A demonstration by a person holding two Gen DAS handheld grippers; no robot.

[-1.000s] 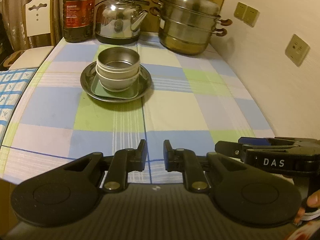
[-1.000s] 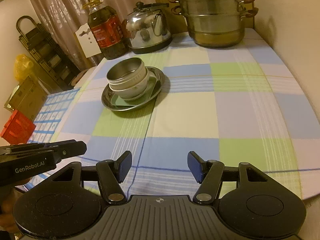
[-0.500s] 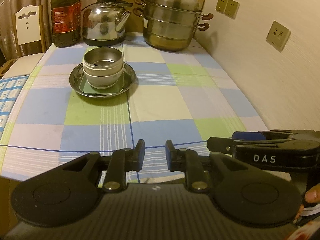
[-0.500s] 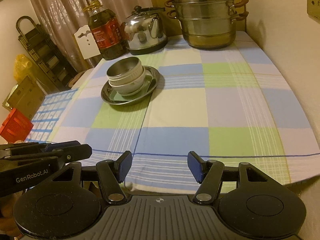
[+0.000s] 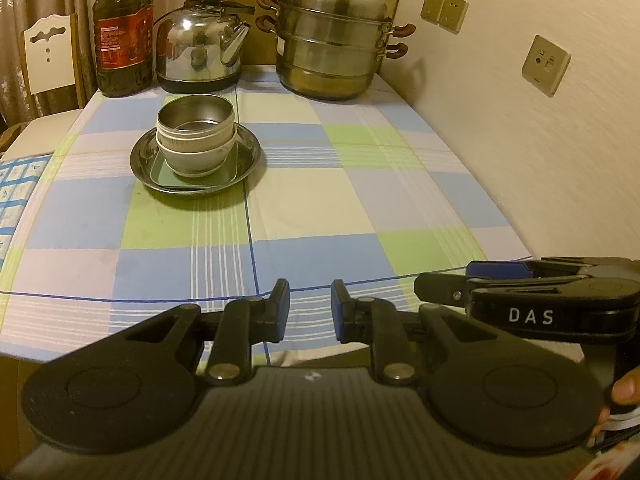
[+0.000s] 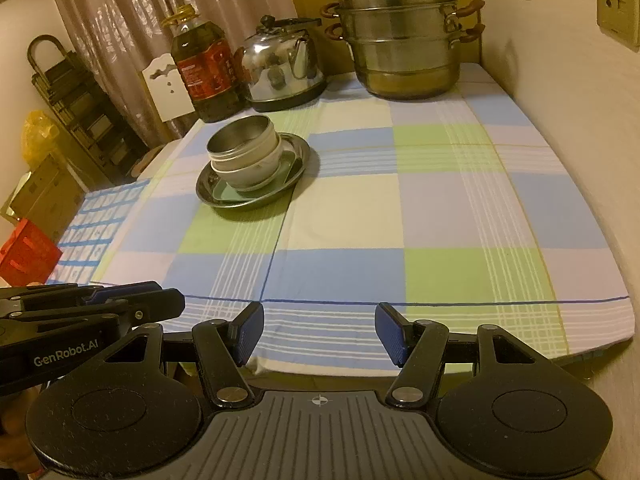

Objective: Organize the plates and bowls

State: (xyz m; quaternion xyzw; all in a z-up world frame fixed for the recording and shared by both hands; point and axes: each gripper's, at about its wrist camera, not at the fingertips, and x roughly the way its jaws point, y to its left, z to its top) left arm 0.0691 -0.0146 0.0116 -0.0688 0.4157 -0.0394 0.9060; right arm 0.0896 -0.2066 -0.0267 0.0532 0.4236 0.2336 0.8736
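Observation:
On the checked tablecloth (image 5: 320, 208) stands a round steel plate (image 5: 249, 148). It holds a green square plate (image 5: 160, 171), a white bowl (image 5: 196, 159) and, nested on top, a steel bowl (image 5: 196, 114). The right wrist view shows the same stack, steel bowl (image 6: 240, 136) over white bowl (image 6: 260, 172) on the steel plate (image 6: 298, 172). My left gripper (image 5: 310, 306) hovers over the table's near edge, far from the stack, its jaws a narrow gap apart and empty. My right gripper (image 6: 320, 332) is beside it, open wide, with nothing between its fingers.
At the back stand an oil bottle (image 5: 122, 36), a steel kettle (image 5: 198, 52) and a tiered steamer pot (image 5: 334, 44). A wall with sockets (image 5: 546, 64) runs along the table's right side. A white chair (image 5: 48, 56) is at the back left, with shelving (image 6: 80, 96) beyond.
Both grippers have drawn back from the stack to the table's near edge, so the stack looks farther away. The left jaws stand slightly wider apart.

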